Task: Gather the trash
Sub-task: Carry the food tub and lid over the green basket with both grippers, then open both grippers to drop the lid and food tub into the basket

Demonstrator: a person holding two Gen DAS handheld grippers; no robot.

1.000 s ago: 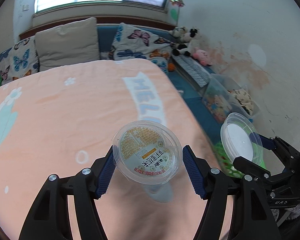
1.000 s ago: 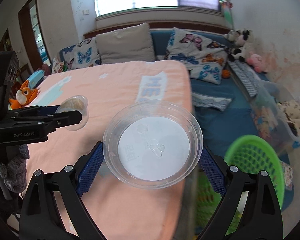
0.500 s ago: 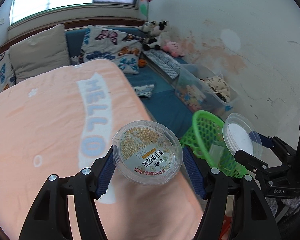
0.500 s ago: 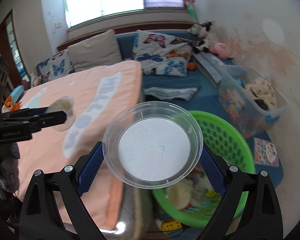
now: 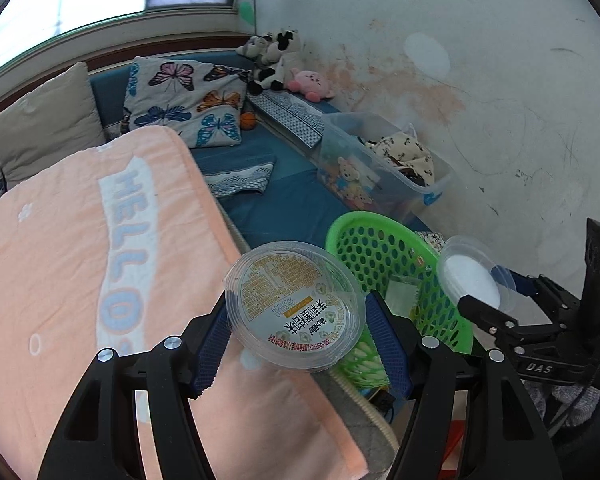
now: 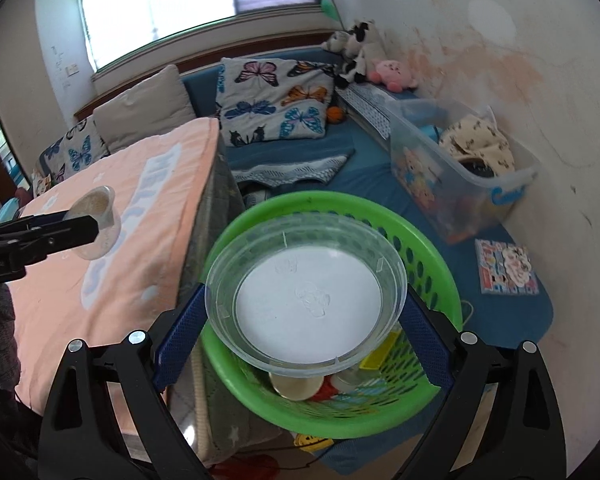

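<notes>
My left gripper (image 5: 296,316) is shut on a clear plastic cup with a printed yellow-and-white lid (image 5: 294,306), held over the right edge of the peach blanket (image 5: 80,260). My right gripper (image 6: 302,314) is shut on a clear round container with a white bottom (image 6: 306,298), held directly above the green perforated basket (image 6: 432,248). The basket (image 5: 376,252) stands on the floor beside the bed and holds several pieces of trash. In the left wrist view, the right gripper (image 5: 496,292) with its clear container (image 5: 470,280) is at the right. The left gripper's cup (image 6: 98,226) shows at the left of the right wrist view.
A clear storage bin (image 6: 464,176) with clothes stands against the stained wall. Blue floor mats (image 6: 364,176), a picture book (image 6: 506,268), butterfly pillows (image 6: 276,100) and plush toys (image 6: 392,70) lie beyond. The bed edge (image 6: 210,208) drops off just left of the basket.
Both grippers have swung to the right with their containers, from over the peach blanket toward the green basket. The right one now hangs over the basket; both grips are unchanged.
</notes>
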